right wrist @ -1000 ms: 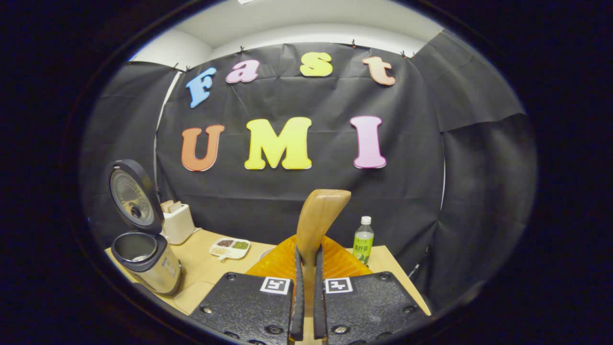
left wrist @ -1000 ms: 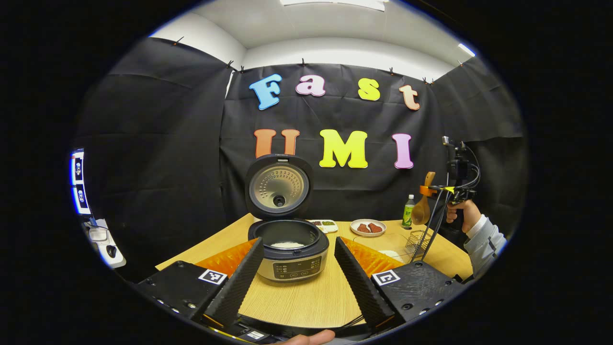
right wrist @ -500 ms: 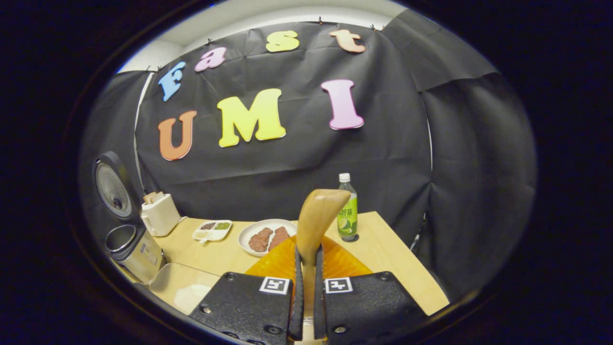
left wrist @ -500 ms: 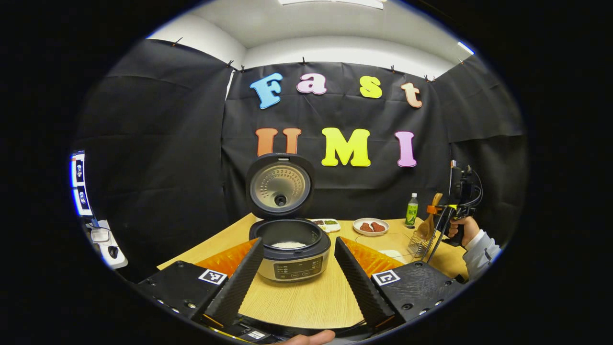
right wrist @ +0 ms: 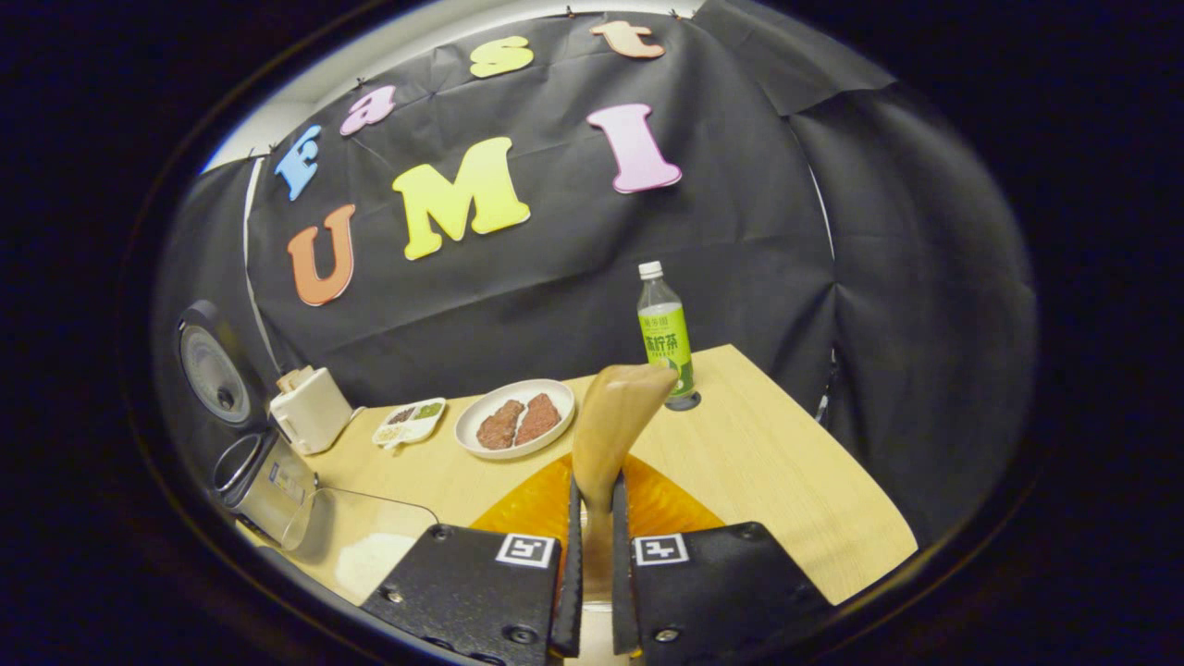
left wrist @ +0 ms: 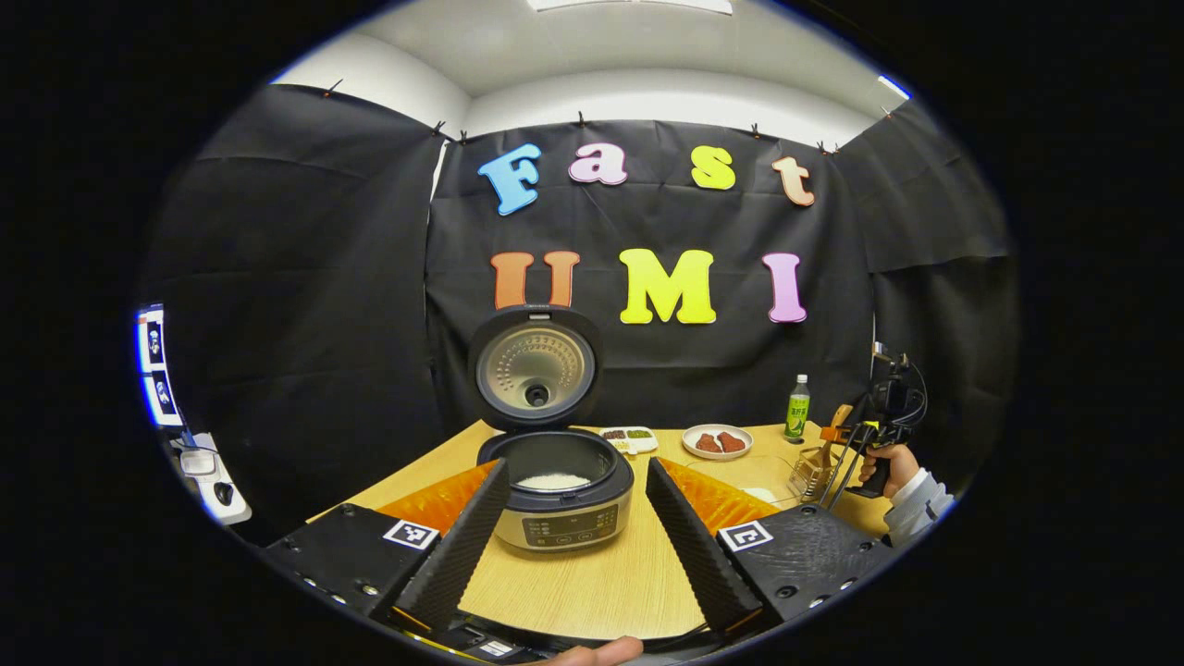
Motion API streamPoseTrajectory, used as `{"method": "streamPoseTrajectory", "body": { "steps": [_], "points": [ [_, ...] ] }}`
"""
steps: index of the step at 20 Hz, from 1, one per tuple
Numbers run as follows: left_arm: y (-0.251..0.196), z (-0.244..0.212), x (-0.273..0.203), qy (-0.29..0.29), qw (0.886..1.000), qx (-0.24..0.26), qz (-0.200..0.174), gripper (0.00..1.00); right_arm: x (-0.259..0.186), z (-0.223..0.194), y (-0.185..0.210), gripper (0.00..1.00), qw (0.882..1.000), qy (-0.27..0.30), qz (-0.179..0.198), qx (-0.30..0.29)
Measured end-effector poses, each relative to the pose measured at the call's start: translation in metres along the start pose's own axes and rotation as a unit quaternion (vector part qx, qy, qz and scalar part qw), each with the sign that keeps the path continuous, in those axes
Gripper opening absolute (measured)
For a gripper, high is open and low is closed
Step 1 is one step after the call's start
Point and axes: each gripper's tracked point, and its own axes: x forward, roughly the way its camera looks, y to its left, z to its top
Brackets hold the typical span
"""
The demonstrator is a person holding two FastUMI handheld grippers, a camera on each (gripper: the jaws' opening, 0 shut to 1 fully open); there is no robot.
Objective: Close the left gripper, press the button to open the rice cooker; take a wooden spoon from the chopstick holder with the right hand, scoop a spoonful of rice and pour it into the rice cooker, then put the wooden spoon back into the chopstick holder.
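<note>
Right tool (right wrist: 593, 564) clamps the wooden spoon (right wrist: 610, 435) above the table (right wrist: 777, 481).

black cloth walls (left wrist: 305, 277) (pinned along the top), white ceiling (left wrist: 629, 55), pale wooden table (right wrist: 768, 481).

left gripper view: silver round rice cooker (left wrist: 558, 499) sits on the pale wooden surface (left wrist: 592, 583), lid up behind the pot, white rice (left wrist: 552, 481) in it. right of it, further back: white divided dish (left wrist: 629, 437), then white plate of brown meat (left wrist: 717, 441), then green-label plastic bottle (left wrist: 796, 408). wire chopstick holder (left wrist: 812, 470) at far right. right gripper view: white toaster (right wrist: 310, 421) behind cooker, clear rice tray (right wrist: 356, 541) in front of plate.
</note>
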Motion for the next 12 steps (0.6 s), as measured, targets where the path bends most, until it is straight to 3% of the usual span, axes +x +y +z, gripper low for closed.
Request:
{"method": "streamPoseTrajectory", "body": {
  "steps": [3,6,9,12],
  "points": [
    [0.006,0.014,0.008,-0.005,1.0,-0.005,0.012,0.95,-0.003,0.009,-0.001,0.2,1.0,-0.018,-0.007,-0.009],
    [0.011,0.03,0.018,-0.007,1.0,-0.012,0.02,0.95,-0.015,0.03,-0.013,0.67,0.997,-0.053,-0.046,-0.032],
    [0.023,0.052,0.029,-0.019,0.999,-0.017,0.03,0.95,-0.047,0.053,-0.016,0.94,0.993,-0.089,-0.061,-0.047],
    [0.037,0.073,0.052,-0.022,0.999,-0.026,0.039,0.95,-0.089,0.079,-0.016,1.0,0.988,-0.13,-0.066,-0.059]
  ]
}}
